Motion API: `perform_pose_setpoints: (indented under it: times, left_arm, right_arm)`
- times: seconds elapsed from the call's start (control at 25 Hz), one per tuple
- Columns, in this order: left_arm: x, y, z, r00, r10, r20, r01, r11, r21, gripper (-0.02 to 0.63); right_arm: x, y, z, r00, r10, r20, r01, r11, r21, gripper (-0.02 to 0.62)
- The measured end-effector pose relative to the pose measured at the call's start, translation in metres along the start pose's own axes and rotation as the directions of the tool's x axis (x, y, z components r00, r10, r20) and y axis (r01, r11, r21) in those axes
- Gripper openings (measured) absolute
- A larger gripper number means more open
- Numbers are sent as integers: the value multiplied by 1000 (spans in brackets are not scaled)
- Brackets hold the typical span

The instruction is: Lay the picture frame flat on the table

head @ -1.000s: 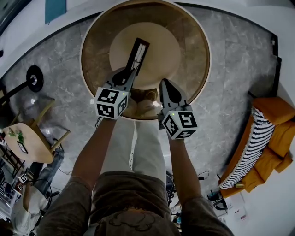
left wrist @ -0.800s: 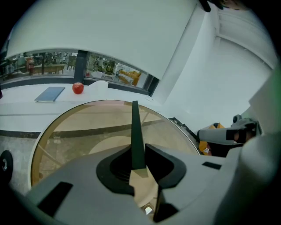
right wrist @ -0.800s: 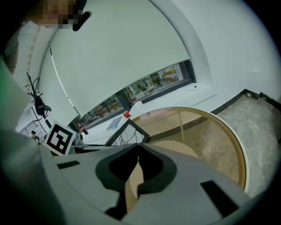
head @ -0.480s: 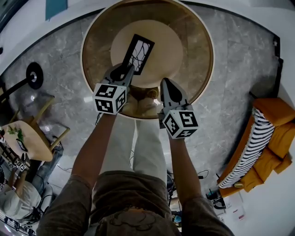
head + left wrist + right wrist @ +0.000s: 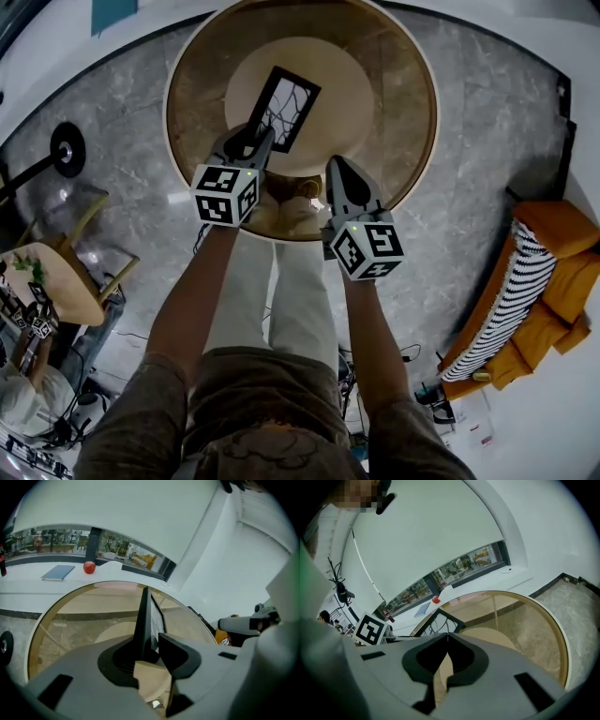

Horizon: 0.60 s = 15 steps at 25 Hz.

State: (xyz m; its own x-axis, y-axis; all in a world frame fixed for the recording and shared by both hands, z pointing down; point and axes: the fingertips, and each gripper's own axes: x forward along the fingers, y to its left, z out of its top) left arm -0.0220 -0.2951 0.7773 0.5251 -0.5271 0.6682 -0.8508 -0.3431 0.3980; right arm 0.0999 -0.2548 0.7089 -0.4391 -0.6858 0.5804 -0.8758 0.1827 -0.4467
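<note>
The picture frame (image 5: 284, 108), black-edged with a branch drawing, rests tilted on the round glass table (image 5: 183, 89), its face turned partly up. My left gripper (image 5: 255, 142) is at the frame's near end. In the left gripper view the frame (image 5: 144, 620) shows almost edge-on between the jaws. The jaws of the left gripper (image 5: 151, 645) have just been opening, and a gap shows beside the right one. My right gripper (image 5: 336, 171) hangs shut over the table's near edge, right of the frame, holding nothing. From the right gripper (image 5: 446, 637) the frame (image 5: 436, 623) lies to the left.
An orange sofa (image 5: 553, 281) with a striped cushion stands at the right. At the left are a small wooden side table (image 5: 52, 286) and a black lamp base (image 5: 67, 150). A red ball (image 5: 89, 567) and a blue book (image 5: 57, 572) lie on a far ledge.
The frame went from nearly edge-on to showing much more of its face, tipping over toward flat. The left gripper shifted slightly with it. The right gripper stayed still.
</note>
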Motion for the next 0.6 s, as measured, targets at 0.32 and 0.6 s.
perform_pose_setpoints:
  times: [0.32,0.6]
  left_arm:
    - [3,8,-4,999,40,-18,-40,999,17,162]
    - [6,15,-10,998,59,-33,-58,998,8,193]
  right_arm:
    - [0,2,-4,1000,8,-9,-8,1000,7,19]
    - [1,1,-7,1000,6,-16,-6,1000,9,20]
